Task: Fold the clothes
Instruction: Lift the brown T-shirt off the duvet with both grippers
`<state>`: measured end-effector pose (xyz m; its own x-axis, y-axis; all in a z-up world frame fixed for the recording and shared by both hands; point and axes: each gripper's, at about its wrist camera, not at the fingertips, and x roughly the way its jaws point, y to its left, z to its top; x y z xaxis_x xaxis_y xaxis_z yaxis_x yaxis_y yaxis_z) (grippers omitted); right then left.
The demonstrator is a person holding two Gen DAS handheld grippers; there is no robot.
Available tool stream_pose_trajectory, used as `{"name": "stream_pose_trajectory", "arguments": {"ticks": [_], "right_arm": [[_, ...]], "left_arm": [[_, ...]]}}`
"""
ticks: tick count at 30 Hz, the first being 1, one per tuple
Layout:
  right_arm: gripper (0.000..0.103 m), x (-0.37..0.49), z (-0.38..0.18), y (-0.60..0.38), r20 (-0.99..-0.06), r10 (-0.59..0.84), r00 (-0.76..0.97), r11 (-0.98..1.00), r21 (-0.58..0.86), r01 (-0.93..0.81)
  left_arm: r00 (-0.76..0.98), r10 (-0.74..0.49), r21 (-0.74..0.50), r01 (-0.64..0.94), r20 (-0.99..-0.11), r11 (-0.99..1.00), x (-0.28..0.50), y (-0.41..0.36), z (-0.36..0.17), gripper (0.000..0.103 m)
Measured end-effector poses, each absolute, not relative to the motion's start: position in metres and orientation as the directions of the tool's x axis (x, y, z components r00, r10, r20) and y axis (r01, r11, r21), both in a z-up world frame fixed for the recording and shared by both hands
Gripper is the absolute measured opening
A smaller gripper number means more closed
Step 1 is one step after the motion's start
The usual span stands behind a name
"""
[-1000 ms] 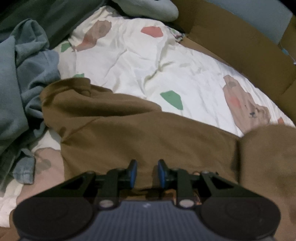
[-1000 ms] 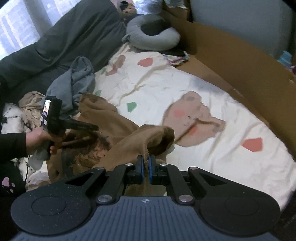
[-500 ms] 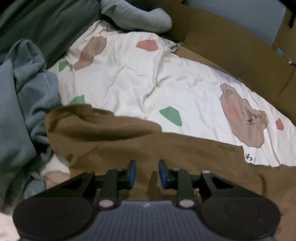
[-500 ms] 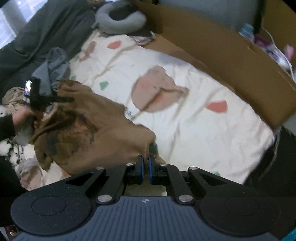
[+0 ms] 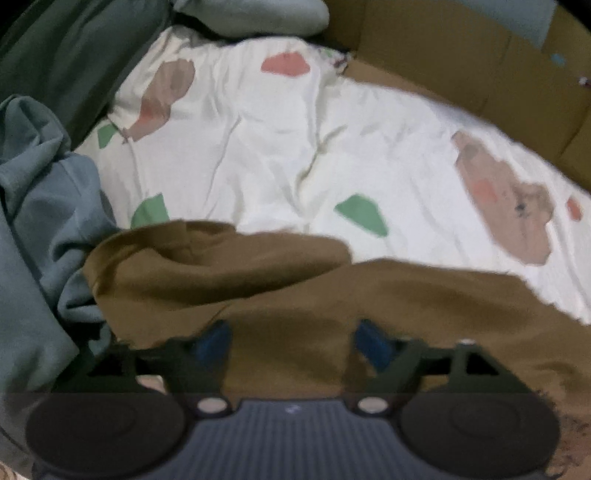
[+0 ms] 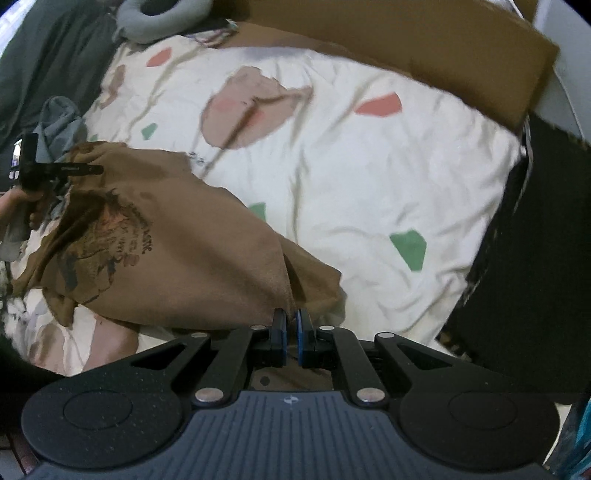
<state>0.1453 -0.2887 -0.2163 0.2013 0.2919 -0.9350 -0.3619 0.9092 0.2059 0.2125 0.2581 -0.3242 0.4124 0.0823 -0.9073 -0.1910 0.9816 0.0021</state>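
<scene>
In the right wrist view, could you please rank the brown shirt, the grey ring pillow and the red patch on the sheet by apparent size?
1. brown shirt, much nearer the camera
2. grey ring pillow, partly cropped
3. red patch

A bed [image 6: 369, 177] covered in a cream sheet printed with bears and red and green patches carries a brown printed T-shirt [image 6: 177, 258] spread over its near left part, a crumpled grey-blue garment [image 5: 40, 206] at its left edge, and a grey ring cushion [image 6: 162, 14] at its far end.
</scene>
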Motion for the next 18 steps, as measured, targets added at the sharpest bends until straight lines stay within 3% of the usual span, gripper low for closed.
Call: {"name": "stream_pose_trajectory", "arguments": {"ticks": [7,9,11,14,16,18], "right_arm": [[0.003,0.141,-0.247,-0.299,-0.934,0.280,0.223,0.932,0.208,-0.298],[0.003,0.141,-0.255,-0.301,-0.933,0.274,0.232,0.938,0.205,-0.281],[0.003,0.142,-0.261,-0.302,-0.938,0.249,0.240,0.948,0.187,-0.256],[0.003,0.143,-0.266,-0.304,-0.940,0.229,0.252,0.959,0.174,-0.223],[0.003,0.144,-0.268,-0.306,-0.939,0.225,0.261,0.964,0.175,-0.200],[0.003,0.143,-0.268,-0.309,-0.937,0.223,0.270,0.966,0.175,-0.190]], "left_arm": [[0.316,0.040,-0.032,-0.218,-0.948,0.976,0.214,0.262,-0.356,0.089],[0.331,0.026,-0.052,-0.222,-0.943,0.974,0.212,0.261,-0.354,0.075],[0.351,-0.014,-0.110,-0.256,-0.936,0.960,0.208,0.264,-0.349,0.038],[0.342,-0.028,-0.125,-0.263,-0.939,0.957,0.203,0.258,-0.337,0.009],[0.338,-0.020,-0.105,-0.237,-0.941,0.966,0.198,0.251,-0.326,0.002],[0.343,-0.030,-0.118,-0.239,-0.939,0.964,0.190,0.251,-0.314,0.002]]}}
